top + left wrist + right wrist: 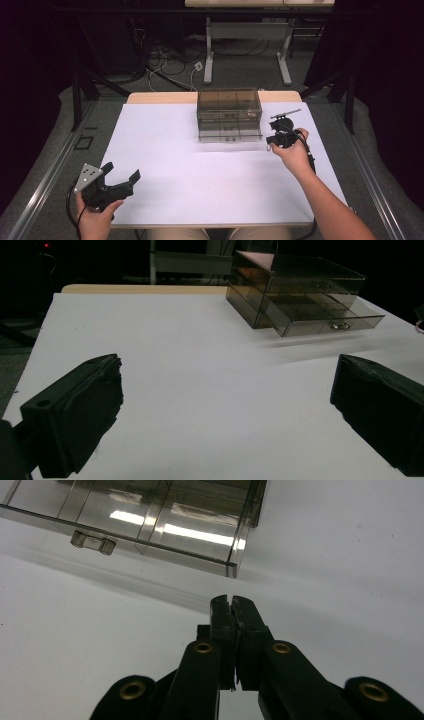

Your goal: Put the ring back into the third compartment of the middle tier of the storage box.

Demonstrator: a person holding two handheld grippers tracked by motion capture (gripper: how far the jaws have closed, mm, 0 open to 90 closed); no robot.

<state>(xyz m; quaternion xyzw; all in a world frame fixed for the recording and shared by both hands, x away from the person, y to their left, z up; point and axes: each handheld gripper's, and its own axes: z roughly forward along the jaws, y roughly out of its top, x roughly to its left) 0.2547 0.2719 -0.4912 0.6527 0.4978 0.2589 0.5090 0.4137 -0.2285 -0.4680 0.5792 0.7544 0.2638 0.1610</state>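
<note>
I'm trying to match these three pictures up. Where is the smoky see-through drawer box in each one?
High view: the drawer box sits at the table's far middle, bottom drawer pulled out.
Left gripper view: upper right, beyond the open fingers.
Right gripper view: its open drawer crosses the top, above the closed fingers.
Shared landmark: the drawer's small handle.

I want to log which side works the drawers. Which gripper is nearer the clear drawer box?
Right. The right gripper sits just off the drawer box's front right corner, fingers shut. The left gripper is far back at the table's near left, fingers open.
</note>
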